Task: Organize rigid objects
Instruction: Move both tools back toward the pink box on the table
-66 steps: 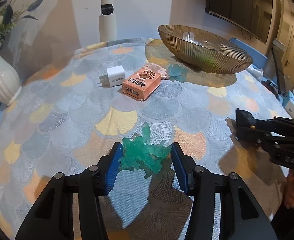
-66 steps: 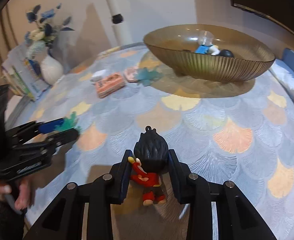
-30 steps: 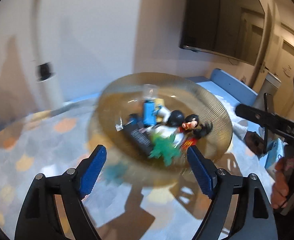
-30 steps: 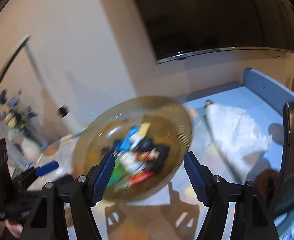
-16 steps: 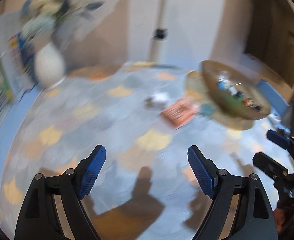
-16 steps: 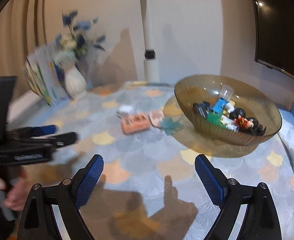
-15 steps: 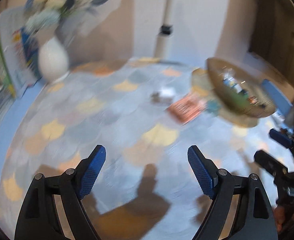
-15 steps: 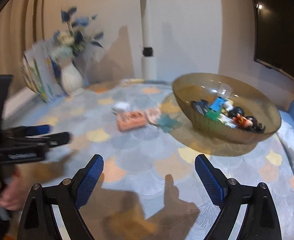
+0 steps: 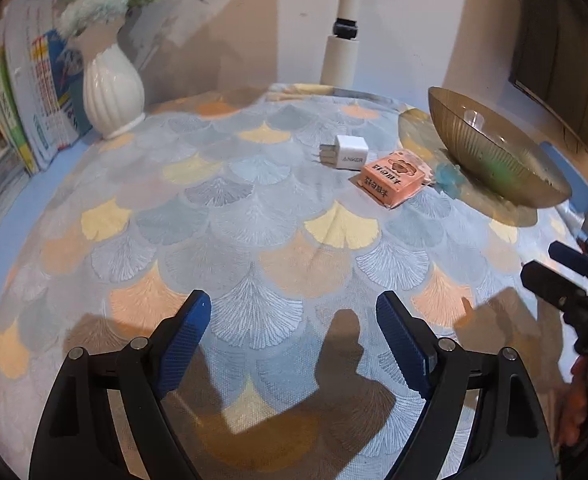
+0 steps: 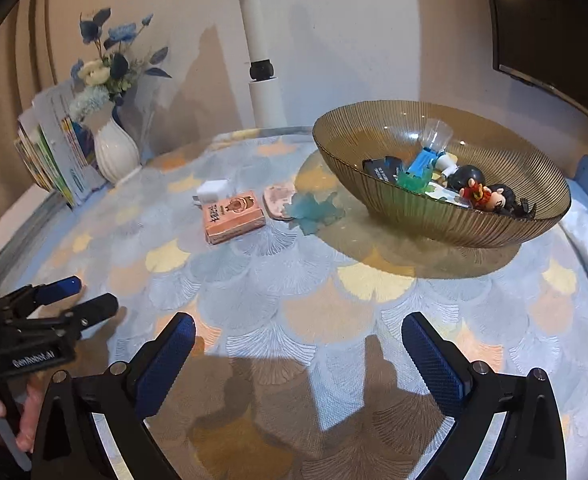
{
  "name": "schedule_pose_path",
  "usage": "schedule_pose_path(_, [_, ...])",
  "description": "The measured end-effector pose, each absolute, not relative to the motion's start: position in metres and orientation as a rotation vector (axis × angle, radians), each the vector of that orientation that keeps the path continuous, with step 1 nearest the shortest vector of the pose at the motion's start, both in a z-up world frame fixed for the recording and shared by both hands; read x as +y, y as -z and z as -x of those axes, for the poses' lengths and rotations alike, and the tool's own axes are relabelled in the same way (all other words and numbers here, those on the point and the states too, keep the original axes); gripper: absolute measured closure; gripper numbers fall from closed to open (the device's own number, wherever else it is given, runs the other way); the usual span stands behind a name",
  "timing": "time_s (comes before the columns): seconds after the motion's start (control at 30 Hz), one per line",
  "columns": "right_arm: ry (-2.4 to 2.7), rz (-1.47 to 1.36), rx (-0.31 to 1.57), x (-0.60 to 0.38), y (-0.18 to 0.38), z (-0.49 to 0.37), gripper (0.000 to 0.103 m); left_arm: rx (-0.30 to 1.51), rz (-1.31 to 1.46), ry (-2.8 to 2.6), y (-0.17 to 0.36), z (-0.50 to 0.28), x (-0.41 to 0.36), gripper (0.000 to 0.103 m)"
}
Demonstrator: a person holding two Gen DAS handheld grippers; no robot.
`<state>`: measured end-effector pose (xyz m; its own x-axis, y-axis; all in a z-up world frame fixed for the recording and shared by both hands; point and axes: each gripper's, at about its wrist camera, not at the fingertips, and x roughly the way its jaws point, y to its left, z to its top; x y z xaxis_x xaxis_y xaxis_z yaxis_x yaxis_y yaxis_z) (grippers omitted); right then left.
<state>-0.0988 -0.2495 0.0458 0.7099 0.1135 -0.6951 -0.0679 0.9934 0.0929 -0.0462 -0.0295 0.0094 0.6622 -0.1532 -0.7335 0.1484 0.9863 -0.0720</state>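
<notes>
A round desk covered in a cloth of grey, yellow and peach fan shapes stands against a pale wall, with a white pole rising behind it and a dark screen high on the right. At the far left edge a white ribbed vase of blue and white flowers stands beside a row of upright books.

A ribbed amber glass bowl sits at the far right of the desk. It holds a heap of small things: a red and black figurine, a green spiky toy, a blue piece and a dark flat box.

Left of the bowl, four things lie on the cloth: a teal leaf-shaped piece just beside the bowl's foot, a small pink pad touching it, an orange box, and a white charger behind the box.

The left claw hovers over bare cloth near the front, its blue pads spread wide with nothing between them. The right claw is likewise over bare cloth; its jaws are opening and are empty. A hand grips the left claw's handle.
</notes>
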Motion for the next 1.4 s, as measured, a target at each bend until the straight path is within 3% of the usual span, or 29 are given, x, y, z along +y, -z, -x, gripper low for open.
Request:
schedule_pose_path(0.4, [-0.091,-0.064,0.891,-0.249,-0.033,0.083,0.0,0.827,-0.026,0.209,-0.01,0.049,-0.035,0.016])
schedule_pose_path(1.4, [-0.094,-0.124,0.929,-0.259,-0.026,0.079,0.0,0.866,-0.015,0.232,-0.006,0.043,-0.036,0.015])
